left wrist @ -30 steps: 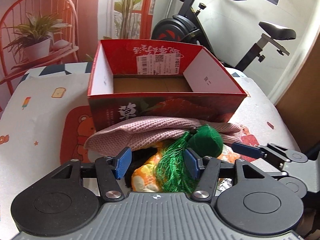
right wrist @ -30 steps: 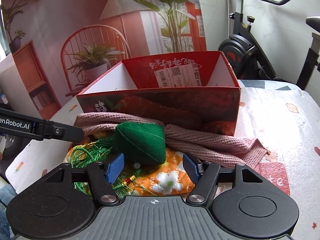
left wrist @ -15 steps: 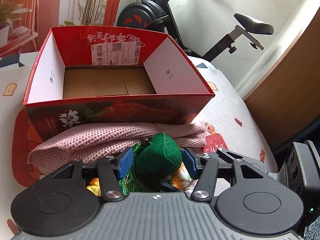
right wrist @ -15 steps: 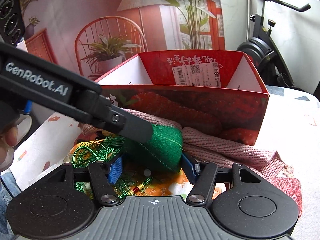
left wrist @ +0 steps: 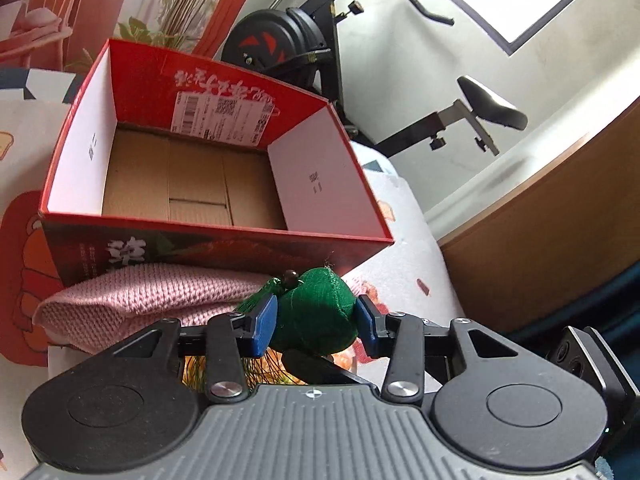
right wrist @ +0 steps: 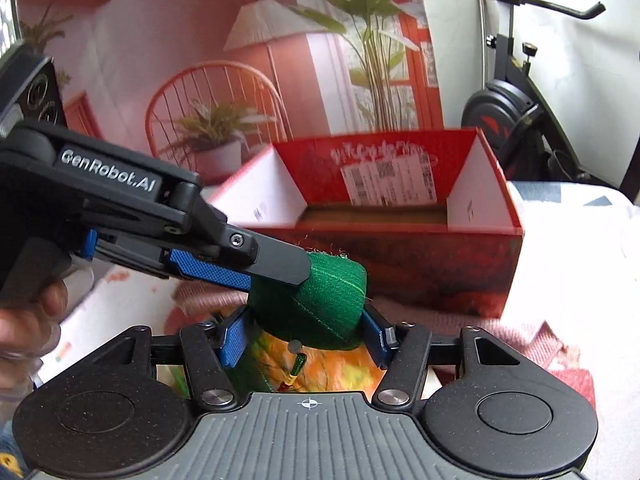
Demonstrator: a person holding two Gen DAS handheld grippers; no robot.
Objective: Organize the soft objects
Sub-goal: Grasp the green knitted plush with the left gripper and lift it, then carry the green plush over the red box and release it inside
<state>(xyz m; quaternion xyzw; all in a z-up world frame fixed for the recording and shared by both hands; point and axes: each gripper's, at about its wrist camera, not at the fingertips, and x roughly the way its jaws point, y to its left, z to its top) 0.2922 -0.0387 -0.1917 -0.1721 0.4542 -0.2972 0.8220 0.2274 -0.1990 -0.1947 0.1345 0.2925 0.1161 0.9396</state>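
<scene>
The green stuffed pouch [left wrist: 316, 316] sits between the blue pads of the left gripper [left wrist: 316, 324], at 6 o'clock of centre in the left wrist view. Both pads press its sides; the fingers are closed to the pouch's width. A green tassel [left wrist: 256, 300] and a dark bead project from it at 10 o'clock.

In the right wrist view the same pouch [right wrist: 316, 304] also lies between the pads of the right gripper [right wrist: 306, 338]. The right pad touches it; contact at the left pad cannot be confirmed, so its grip state cannot be determined. The left gripper's finger enters from 9 o'clock and overlaps the pouch top.

A pink knitted cloth [left wrist: 140, 300] lies at 9 o'clock of the pouch, against the front wall of the red cardboard box [left wrist: 216, 244]. The box stands open at 12 o'clock on the printed tablecloth [left wrist: 404, 240]. An orange floral fabric [right wrist: 344, 372] lies below the pouch.
</scene>
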